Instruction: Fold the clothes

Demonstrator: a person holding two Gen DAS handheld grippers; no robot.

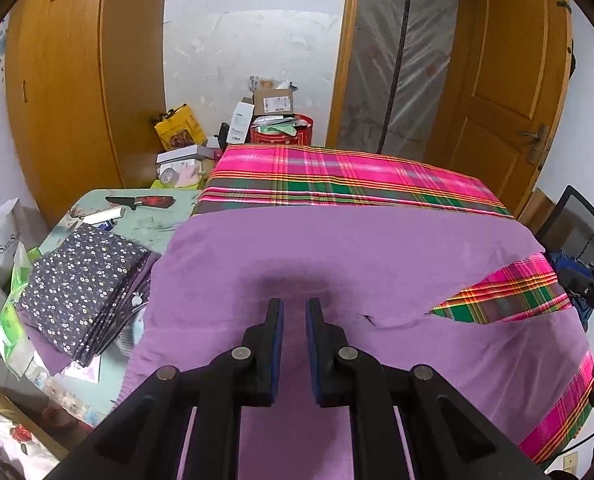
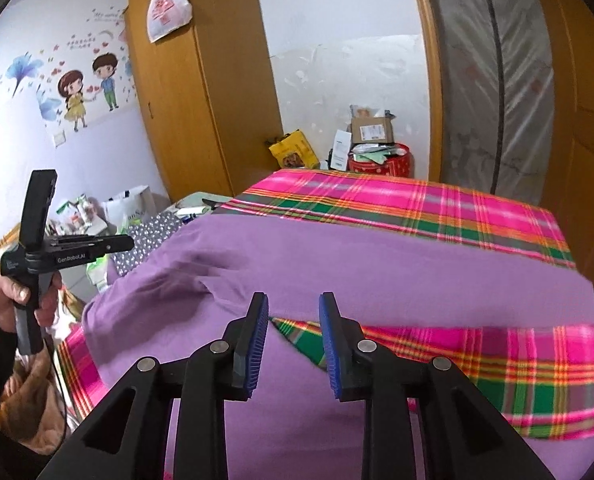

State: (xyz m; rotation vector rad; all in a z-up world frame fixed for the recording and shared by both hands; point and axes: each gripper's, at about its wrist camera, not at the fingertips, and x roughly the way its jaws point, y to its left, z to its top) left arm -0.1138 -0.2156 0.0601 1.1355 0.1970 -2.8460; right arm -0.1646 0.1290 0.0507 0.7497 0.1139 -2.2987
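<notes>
Because the purple garment (image 1: 337,256) is spread flat across the plaid cloth (image 1: 337,172) filling the middle of both frames, I have a broad, level surface to fold on. My left gripper (image 1: 295,312) hangs low over the near part of the garment at lower centre of its frame, jaws narrow with a slim gap and nothing between them, probably so it can nip a thin layer. My right gripper (image 2: 293,312) stands wider apart, empty, aimed at the garment's near edge where a wedge of plaid shows through, likely the fold line I want. At the left of the left view a floral folded pile (image 1: 81,284) sits beside the garment, which I judge to be finished pieces.
</notes>
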